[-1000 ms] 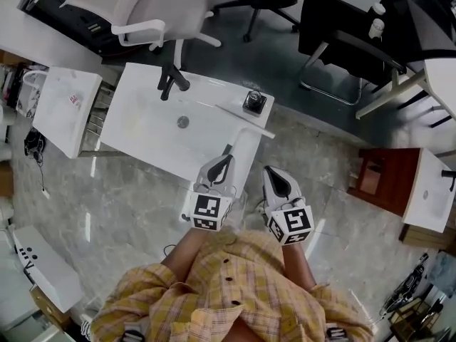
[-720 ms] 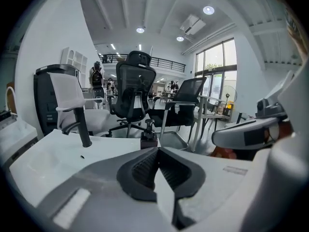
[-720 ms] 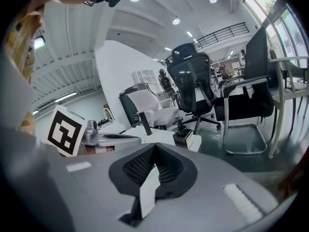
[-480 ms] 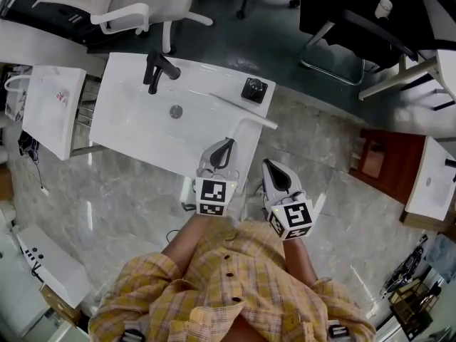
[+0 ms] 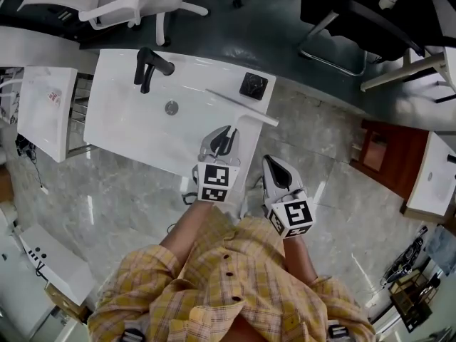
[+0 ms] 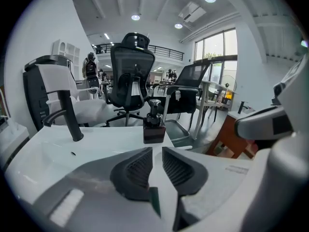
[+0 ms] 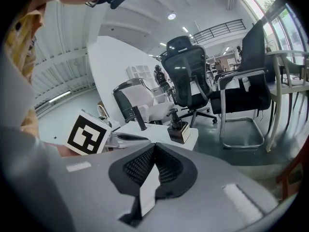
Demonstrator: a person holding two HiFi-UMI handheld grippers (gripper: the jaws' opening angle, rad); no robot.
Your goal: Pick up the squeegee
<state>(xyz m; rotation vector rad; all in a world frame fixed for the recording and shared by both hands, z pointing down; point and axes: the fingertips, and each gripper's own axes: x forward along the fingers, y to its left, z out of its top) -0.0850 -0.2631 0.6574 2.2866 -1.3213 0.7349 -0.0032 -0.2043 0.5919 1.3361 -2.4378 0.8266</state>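
As your left gripper [image 5: 222,137] opens its empty jaws over the squeegee [image 5: 244,109] handle at the sink [image 5: 135,130] edge, you're approaching: lower, straddle it, squeeze. Your right gripper [image 5: 274,173] hangs closed, empty.

Glossy white sink top [image 5: 135,127], matt black faucet [image 5: 151,64], polished stone-look floor [image 5: 121,198], checked cloth shirt [image 5: 235,283].

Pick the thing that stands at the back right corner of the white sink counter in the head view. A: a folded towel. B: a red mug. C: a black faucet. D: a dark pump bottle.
D: a dark pump bottle stands at that corner of the sink counter, just beyond the white squeegee.
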